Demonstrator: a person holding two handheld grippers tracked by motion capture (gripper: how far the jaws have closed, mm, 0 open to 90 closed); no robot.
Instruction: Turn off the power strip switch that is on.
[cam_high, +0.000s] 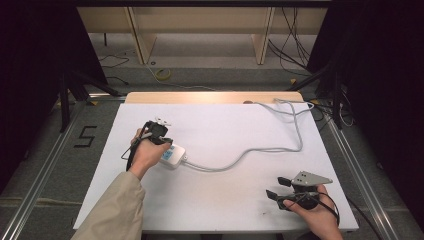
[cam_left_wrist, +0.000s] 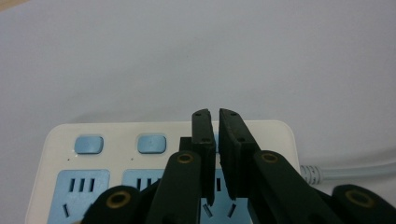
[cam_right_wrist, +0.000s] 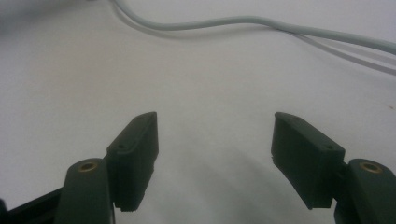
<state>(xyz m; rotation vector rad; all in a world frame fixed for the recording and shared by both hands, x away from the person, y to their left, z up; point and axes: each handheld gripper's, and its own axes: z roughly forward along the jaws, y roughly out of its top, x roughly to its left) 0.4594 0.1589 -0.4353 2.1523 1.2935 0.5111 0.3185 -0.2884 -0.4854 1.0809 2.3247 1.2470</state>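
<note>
Your left gripper sits at the left of the white table, held in your left hand with a beige sleeve behind it, and it hangs right over the white power strip. From the left gripper view the jaws of that gripper stand almost together, only a thin slit between them, and nothing is caught in that slit; they point down at the power strip, just above its blue sockets and beside two blue switches. Whether the tips touch the strip you cannot tell. The strip lies flat on the table, left of the middle, and its grey cable runs off to the right in a loose curve and climbs to the far right corner. Further right, near the front edge, your right gripper rests low in your right hand, well apart from the strip. In the right gripper view its jaws stand wide with bare table between them, and the cable crosses the table beyond
</note>
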